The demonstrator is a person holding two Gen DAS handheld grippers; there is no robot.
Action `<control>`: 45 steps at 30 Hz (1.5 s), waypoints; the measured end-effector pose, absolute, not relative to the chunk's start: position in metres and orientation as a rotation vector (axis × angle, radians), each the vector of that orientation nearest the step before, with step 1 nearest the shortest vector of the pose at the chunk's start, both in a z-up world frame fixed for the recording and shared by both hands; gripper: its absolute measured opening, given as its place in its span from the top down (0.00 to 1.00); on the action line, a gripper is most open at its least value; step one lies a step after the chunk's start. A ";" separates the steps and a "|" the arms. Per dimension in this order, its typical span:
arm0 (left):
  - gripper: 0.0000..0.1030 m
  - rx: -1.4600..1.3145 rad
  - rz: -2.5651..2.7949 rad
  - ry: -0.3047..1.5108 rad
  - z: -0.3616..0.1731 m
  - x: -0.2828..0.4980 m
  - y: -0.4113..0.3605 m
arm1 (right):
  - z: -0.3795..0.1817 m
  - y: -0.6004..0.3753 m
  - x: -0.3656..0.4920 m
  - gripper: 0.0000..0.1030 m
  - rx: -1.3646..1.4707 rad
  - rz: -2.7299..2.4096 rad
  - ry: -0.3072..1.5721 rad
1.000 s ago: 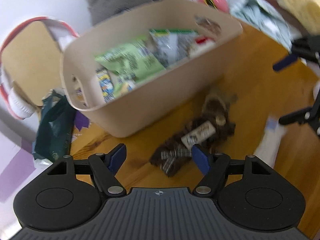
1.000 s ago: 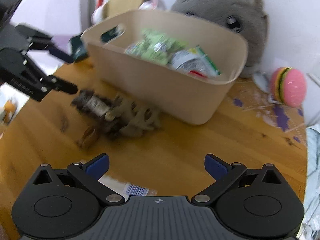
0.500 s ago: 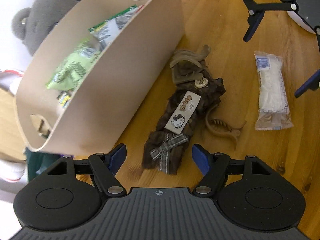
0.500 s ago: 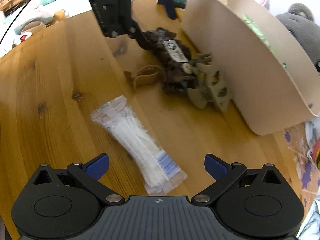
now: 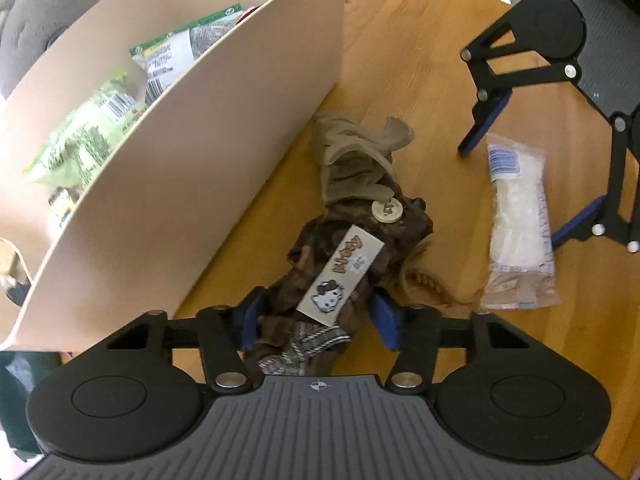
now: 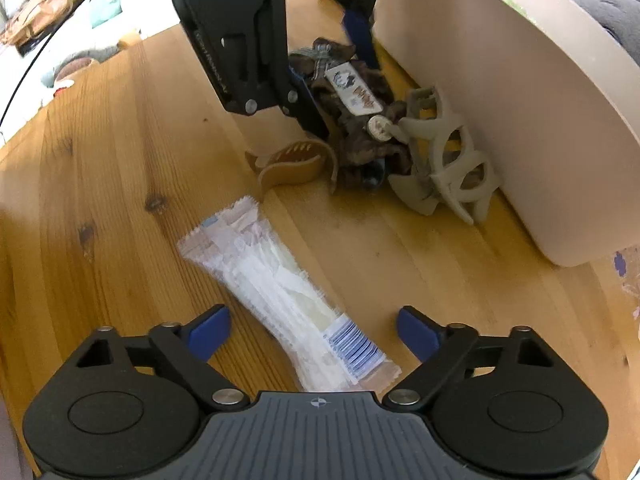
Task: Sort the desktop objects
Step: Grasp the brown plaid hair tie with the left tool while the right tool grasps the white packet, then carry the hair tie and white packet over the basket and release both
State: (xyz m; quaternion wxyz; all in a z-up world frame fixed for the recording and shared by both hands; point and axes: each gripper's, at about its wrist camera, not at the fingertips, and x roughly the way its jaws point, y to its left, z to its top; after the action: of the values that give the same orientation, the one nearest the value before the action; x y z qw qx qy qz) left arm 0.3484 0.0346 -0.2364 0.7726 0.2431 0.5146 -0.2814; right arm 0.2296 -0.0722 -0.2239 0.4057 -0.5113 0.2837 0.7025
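Both sets of tongs have just been closing over a wooden counter (image 6: pixel 120 168) cluttered with hair accessories. The left tongs (image 5: pixel 316 322) straddle a brown fabric hair accessory (image 5: pixel 352 264) with a card tag and plaid bow, pads at its flanks and seemingly beginning to press. The right tongs (image 6: pixel 312 332) stand open around a crinkly clear packet (image 6: pixel 280 300), not yet touching it. Risks appear plain: the soft, bunched fabric could drag the grey plastic claw clip (image 6: pixel 444 164) resting against its far end, or the tan claw clip (image 6: pixel 296 164) tucked beside it. The slick, flat film packet may slide or buckle rather than lift. The beige bin (image 5: pixel 200 140), smooth-walled and already holding green snack packets (image 5: pixel 80 144), stands just beside the pile, and its wall could catch an item swung in low.
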 end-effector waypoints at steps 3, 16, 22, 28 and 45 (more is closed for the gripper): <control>0.58 0.518 -0.617 1.120 -0.236 0.349 0.037 | -0.220 -0.075 0.228 0.38 -1.274 1.779 0.718; 0.67 0.487 -0.595 1.145 -0.237 0.353 0.039 | -0.210 -0.099 0.214 0.76 -1.290 1.821 0.701; 0.67 0.436 -0.580 1.143 -0.233 0.350 0.053 | -0.204 -0.111 0.232 0.76 -1.237 1.831 0.703; 0.67 0.424 -0.553 1.134 -0.229 0.354 0.063 | -0.190 -0.123 0.251 0.77 -1.200 1.809 0.697; 0.67 0.408 -0.458 1.091 -0.192 0.300 0.013 | -0.165 -0.136 0.251 0.77 -1.175 1.816 0.625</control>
State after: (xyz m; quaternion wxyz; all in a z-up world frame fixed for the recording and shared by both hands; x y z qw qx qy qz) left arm 0.3001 0.0134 -0.1925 0.8105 0.1907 0.5106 -0.2145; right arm 0.2513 -0.1360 -0.1646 0.4306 -0.4709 0.2507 0.7280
